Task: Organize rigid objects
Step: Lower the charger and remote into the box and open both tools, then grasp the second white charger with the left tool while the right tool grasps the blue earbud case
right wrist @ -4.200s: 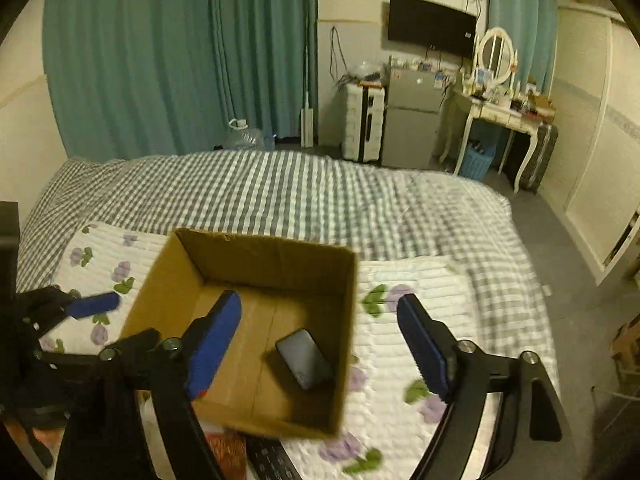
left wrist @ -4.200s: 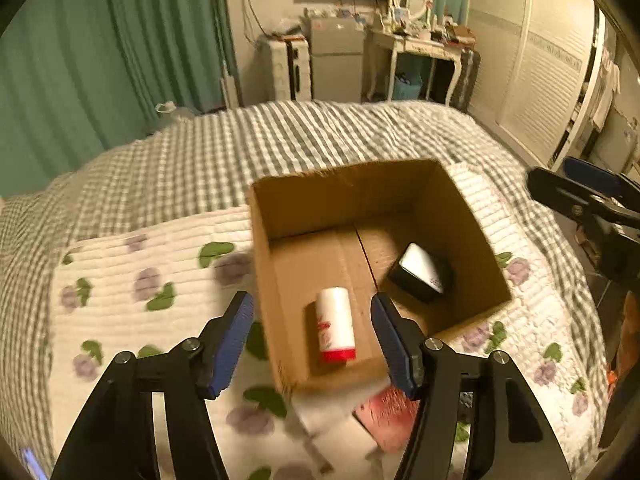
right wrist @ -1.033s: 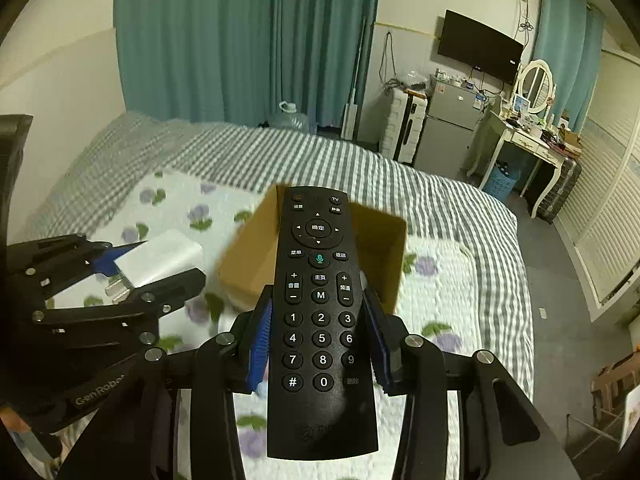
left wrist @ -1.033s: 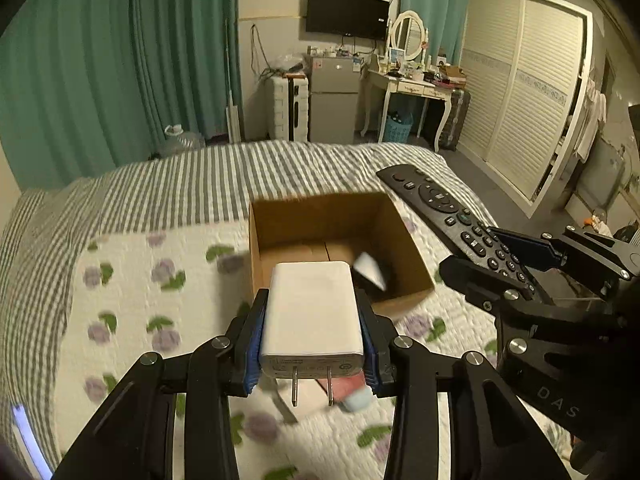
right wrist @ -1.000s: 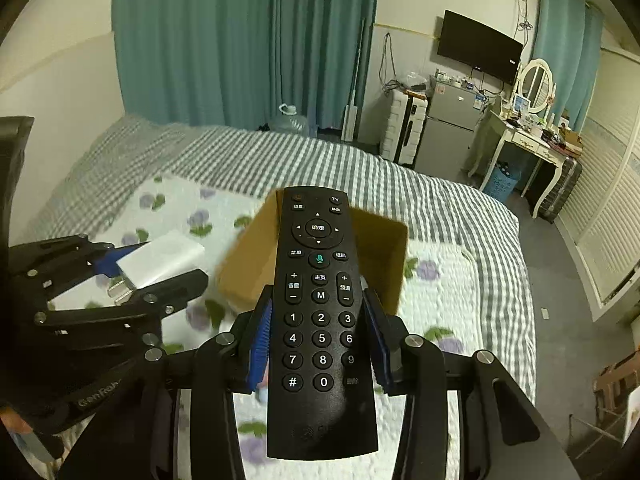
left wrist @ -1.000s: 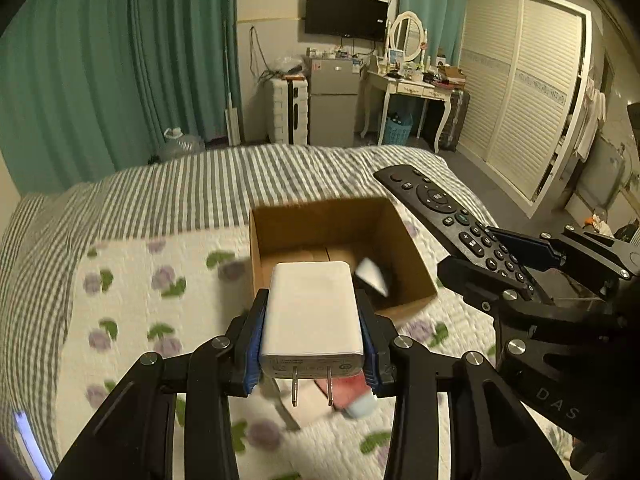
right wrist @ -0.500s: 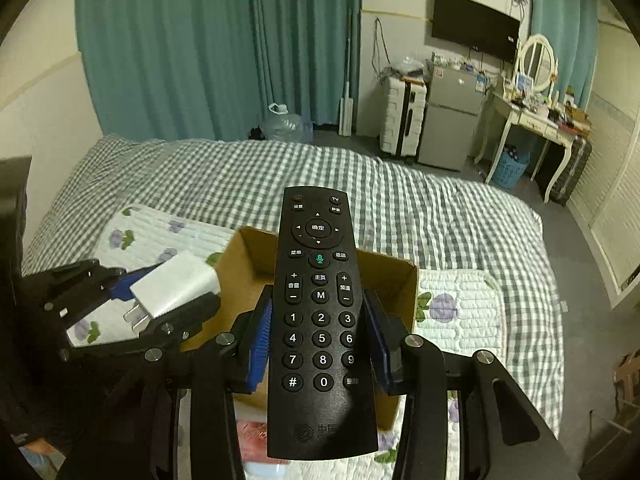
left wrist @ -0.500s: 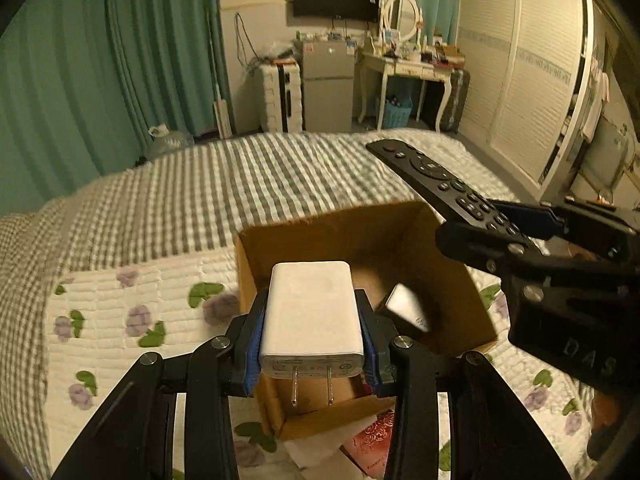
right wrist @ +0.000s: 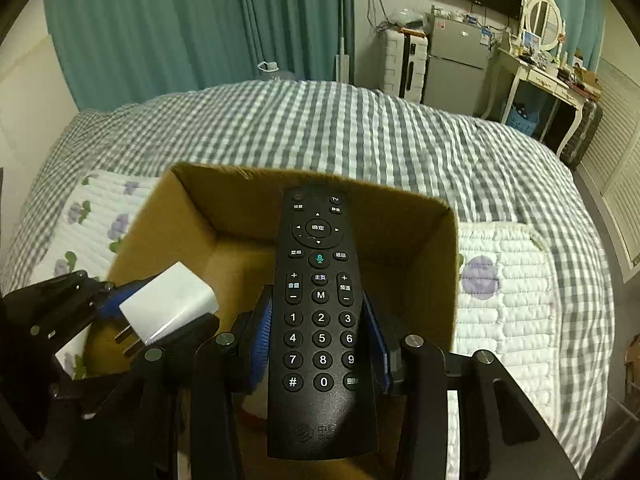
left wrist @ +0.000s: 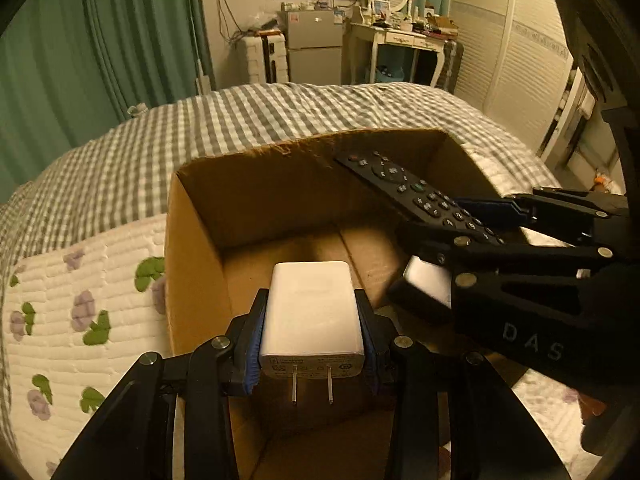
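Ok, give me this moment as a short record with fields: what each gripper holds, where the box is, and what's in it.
left gripper: shut on the white charger, prongs pointing back toward the camera
right gripper: shut on the black remote, buttons facing up
cardboard box: open, on the floral quilt atop the checked bedspread
position: both held items are over the box opening
box contents: a dark object with a pale face, partly hidden by the right gripper
status: neither item released yet
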The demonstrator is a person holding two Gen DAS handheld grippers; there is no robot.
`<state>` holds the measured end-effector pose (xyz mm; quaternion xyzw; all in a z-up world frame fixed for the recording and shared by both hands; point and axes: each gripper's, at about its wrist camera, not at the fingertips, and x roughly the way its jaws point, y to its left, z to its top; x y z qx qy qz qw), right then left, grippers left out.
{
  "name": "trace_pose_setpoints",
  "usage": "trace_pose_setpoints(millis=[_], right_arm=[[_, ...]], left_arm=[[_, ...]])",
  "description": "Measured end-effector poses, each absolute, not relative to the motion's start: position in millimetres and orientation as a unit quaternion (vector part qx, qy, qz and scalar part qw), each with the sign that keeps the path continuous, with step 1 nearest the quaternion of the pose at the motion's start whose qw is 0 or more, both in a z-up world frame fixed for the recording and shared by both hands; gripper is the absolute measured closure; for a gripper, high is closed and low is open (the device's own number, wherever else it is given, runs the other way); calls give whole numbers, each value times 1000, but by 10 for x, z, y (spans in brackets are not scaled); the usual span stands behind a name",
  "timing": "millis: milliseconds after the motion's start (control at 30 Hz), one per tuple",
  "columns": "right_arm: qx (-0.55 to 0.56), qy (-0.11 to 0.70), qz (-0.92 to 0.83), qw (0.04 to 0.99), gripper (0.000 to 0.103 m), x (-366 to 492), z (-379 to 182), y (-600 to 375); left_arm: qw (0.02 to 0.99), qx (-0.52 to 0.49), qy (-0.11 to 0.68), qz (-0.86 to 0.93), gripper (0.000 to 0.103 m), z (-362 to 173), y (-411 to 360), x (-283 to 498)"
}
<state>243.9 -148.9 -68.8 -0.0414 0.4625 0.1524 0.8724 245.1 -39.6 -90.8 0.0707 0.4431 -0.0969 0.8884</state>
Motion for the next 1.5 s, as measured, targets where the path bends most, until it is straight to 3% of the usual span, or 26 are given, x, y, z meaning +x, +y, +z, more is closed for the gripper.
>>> trace_pose_setpoints(millis=[233, 300, 367, 500, 567, 867, 1033, 1233, 1500], right_arm=[[-45, 470, 140, 870, 61, 2430, -785, -1463], [-42, 461, 137, 876, 59, 2387, -674, -1478], [-46, 450, 131, 882, 35, 2342, -552, -1494], [-51, 423, 116, 897, 31, 2176, -170, -1568], [-53, 405, 106, 907, 21, 2049, 87, -1624], [-68, 333, 95, 936, 9, 1208, 1136, -1765], [-85, 315, 94, 941, 8, 714, 1402, -1746], [-85, 313, 104, 940, 5, 282, 1358, -1696], [-92, 356, 107, 924, 5, 117, 645, -1537]], left_arm=[[888, 78, 441, -101, 60, -909, -383, 2448], [890, 82, 438, -99, 55, -850, -393, 2413], [894, 84, 430, -92, 47, -737, -402, 2368], [902, 75, 418, -82, 42, -412, -351, 2242], [908, 69, 405, -80, 41, -177, -298, 2131], [932, 65, 350, -64, 37, 756, -118, 1451], [936, 47, 342, -73, 36, 970, -27, 1074], [936, 37, 346, -60, 36, 893, 112, 728], [926, 29, 377, -26, 36, 254, 312, 514]])
